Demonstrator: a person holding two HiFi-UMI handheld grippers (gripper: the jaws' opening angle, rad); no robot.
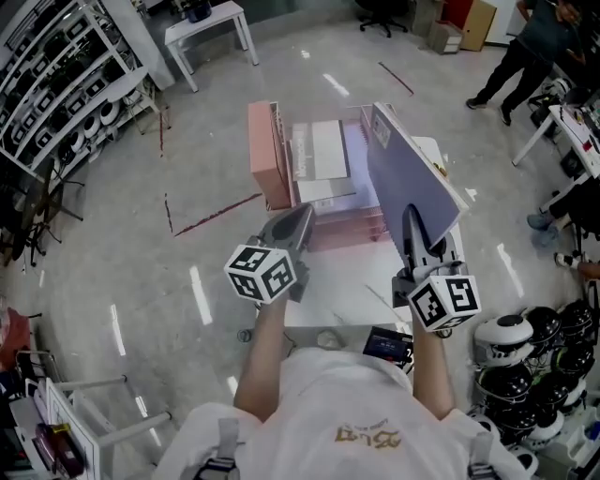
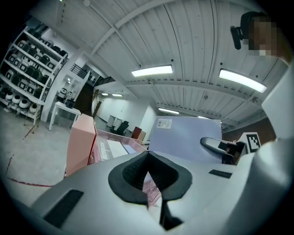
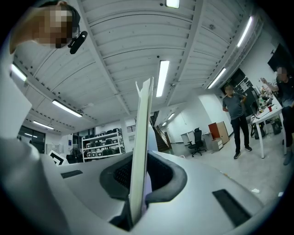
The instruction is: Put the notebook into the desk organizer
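A pale lavender notebook (image 1: 412, 178) stands on edge, tilted, held at its lower edge by my right gripper (image 1: 413, 221), which is shut on it. In the right gripper view the notebook (image 3: 142, 133) rises edge-on between the jaws of my right gripper (image 3: 139, 158). The pink desk organizer (image 1: 267, 155) sits on the white table just left of the notebook, with papers in its slots. My left gripper (image 1: 302, 212) hovers at the organizer's near left corner, jaws shut with nothing in them. In the left gripper view, my left gripper (image 2: 147, 158) faces the organizer (image 2: 80, 142) and notebook (image 2: 183, 135).
The white table (image 1: 342, 291) bears a small dark device (image 1: 386, 344) at its near edge. Helmets (image 1: 525, 352) are piled on the floor at the right. Shelving (image 1: 66, 75) lines the left, a small white table (image 1: 206, 23) stands at the back, and a person (image 1: 525, 47) stands far right.
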